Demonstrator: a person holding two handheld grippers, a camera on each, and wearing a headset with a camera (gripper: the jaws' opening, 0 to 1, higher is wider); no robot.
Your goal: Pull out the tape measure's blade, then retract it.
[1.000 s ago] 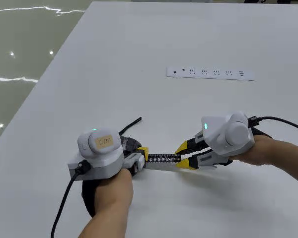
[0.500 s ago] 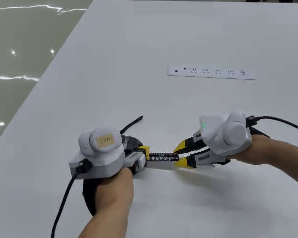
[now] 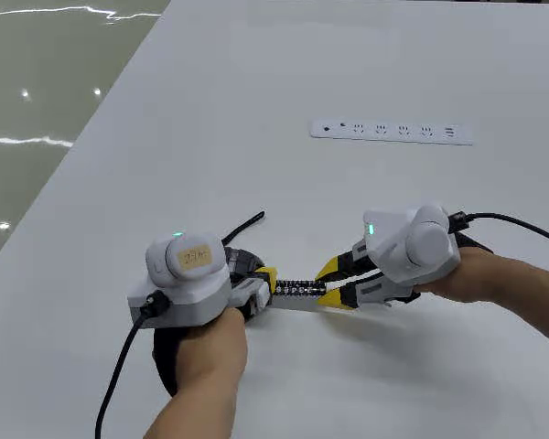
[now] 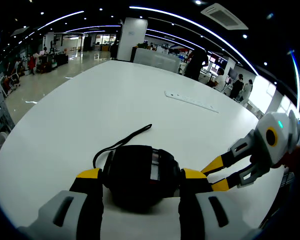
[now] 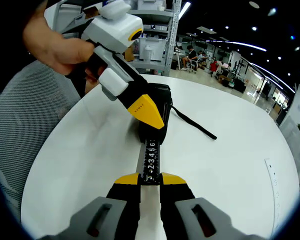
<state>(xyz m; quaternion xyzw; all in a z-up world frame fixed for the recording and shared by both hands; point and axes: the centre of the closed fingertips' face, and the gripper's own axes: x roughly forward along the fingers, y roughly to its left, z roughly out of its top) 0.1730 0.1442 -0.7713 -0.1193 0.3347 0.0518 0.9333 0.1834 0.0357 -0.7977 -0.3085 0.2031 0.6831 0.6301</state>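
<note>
A black tape measure [image 3: 244,266] lies on a white workbench [image 3: 256,110], low in the head view at about 7 o'clock from the centre, with two hand-held grippers meeting over it. The left gripper [image 3: 259,287], seen from its own camera [image 4: 141,176], has its yellow-tipped jaws clamped on the case [image 4: 135,167], one jaw pressed to each side. The person's left hand [image 3: 206,352] grips the tool from 6 o'clock.

A short length of the blade [image 3: 297,289] runs out of the case toward 3 o'clock, lying low over the tabletop. The right gripper [image 3: 328,285] comes in from 3 o'clock, held in the right hand [image 3: 467,274], and its jaws are closed together on the blade's free end. In the right gripper view [image 5: 150,178] the blade [image 5: 150,157] leads away toward 12 o'clock between the yellow tips, with the printed numerals 2 to 6 legible, and reaches the case [image 5: 157,112], where the left gripper's yellow tip sits against it.

A black wrist strap [image 3: 243,229] trails from the case toward 1 o'clock across the table. A white power strip [image 3: 391,132] lies flat at about 1 o'clock in the head view, well apart from the grippers. A dark cable [image 3: 117,370] drops from the left gripper toward 7 o'clock, and another cable [image 3: 512,221] leaves the right gripper toward 3 o'clock.
</note>
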